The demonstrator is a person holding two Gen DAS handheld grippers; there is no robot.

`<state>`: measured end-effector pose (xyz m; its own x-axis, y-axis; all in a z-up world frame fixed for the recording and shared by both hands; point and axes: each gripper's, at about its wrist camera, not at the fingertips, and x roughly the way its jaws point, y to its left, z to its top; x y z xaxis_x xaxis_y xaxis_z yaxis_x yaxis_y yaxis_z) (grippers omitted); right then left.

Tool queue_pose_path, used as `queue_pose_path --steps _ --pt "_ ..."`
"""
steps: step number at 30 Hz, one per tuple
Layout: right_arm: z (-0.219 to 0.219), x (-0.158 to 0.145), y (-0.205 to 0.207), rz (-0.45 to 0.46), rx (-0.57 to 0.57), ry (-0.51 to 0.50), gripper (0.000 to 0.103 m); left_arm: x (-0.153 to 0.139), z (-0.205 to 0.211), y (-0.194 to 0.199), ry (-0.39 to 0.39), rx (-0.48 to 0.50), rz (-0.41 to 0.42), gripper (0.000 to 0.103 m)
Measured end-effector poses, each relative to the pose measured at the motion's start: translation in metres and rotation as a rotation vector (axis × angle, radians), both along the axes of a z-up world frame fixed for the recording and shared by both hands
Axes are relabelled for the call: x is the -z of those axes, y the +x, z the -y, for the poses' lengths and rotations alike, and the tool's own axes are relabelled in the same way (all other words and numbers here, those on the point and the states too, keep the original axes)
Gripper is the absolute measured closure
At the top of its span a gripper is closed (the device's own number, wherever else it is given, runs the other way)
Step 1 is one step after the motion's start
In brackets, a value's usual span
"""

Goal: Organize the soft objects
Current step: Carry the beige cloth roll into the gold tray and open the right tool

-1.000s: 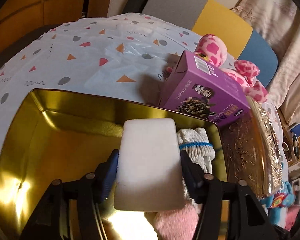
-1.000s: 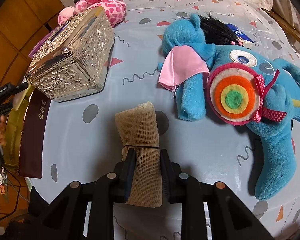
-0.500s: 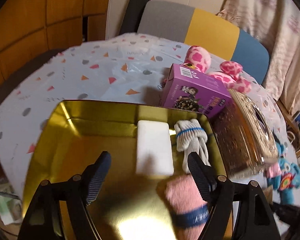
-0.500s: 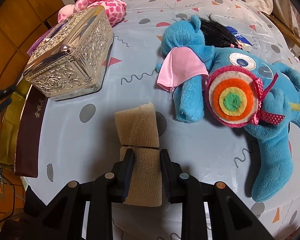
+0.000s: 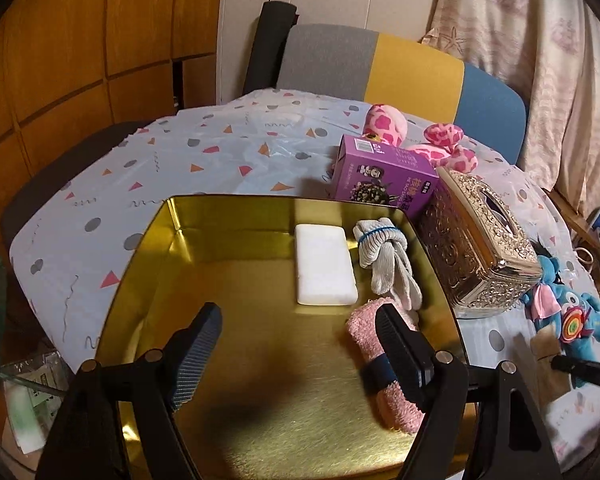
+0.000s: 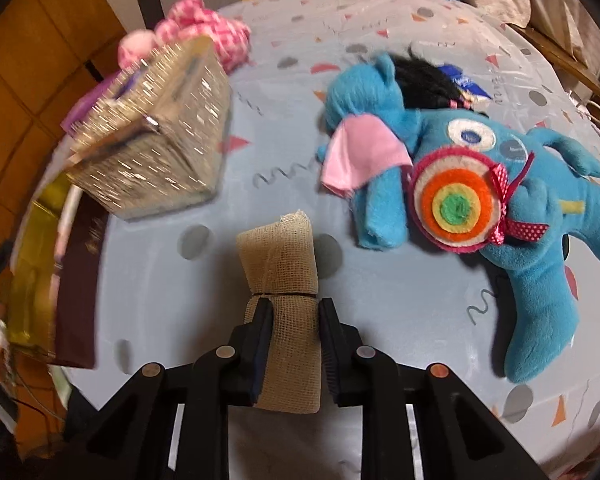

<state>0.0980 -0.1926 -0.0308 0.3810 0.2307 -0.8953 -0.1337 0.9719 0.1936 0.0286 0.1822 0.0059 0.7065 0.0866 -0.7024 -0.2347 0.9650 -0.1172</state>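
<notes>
A gold tin (image 5: 236, 216) sits on the patterned tablecloth and holds a white sponge (image 5: 324, 270), a bundle of white gloves (image 5: 384, 258) and a rolled pink sock (image 5: 384, 360). My left gripper (image 5: 298, 332) hangs open above the tin with nothing between its fingers. In the right wrist view, my right gripper (image 6: 294, 320) is shut on a tan gauze roll (image 6: 280, 252) whose far end rests on the tablecloth. A blue plush toy (image 6: 520, 200) lies to its right.
An ornate metallic tissue box (image 5: 480, 236) stands right of the tin, with a purple box (image 5: 384, 178) and a pink spotted plush (image 5: 420, 136) behind it. A grey, yellow and blue chair back (image 5: 400, 68) is beyond the table. A dark red lid (image 6: 76, 284) lies beside the tin.
My left gripper opened, let go of the white sponge in the tin, and drew back and up. The right gripper stays shut on the gauze roll in nearly the same place.
</notes>
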Motion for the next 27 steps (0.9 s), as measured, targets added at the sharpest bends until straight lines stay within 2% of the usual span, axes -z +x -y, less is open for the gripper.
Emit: queue_pose_path --steps 5,9,13,19,27 --pt "-0.020 -0.031 -0.013 0.066 -0.027 0.072 0.081 -0.003 -0.004 -0.006 -0.008 -0.004 0.017 0.022" --pt "-0.058 -0.067 -0.021 0.142 -0.117 0.130 0.081 -0.003 -0.008 -0.011 -0.015 -0.017 0.026 0.020" --pt "-0.104 -0.087 -0.021 0.166 -0.231 0.185 0.080 -0.001 -0.016 -0.015 -0.034 -0.027 0.025 0.020" --pt "-0.177 -0.084 0.008 0.095 -0.334 0.300 0.080 -0.006 -0.041 -0.026 -0.034 -0.092 0.057 0.020" --pt "-0.265 -0.046 0.055 -0.003 -0.332 0.298 0.080 0.002 -0.070 -0.035 -0.060 -0.160 0.047 0.020"
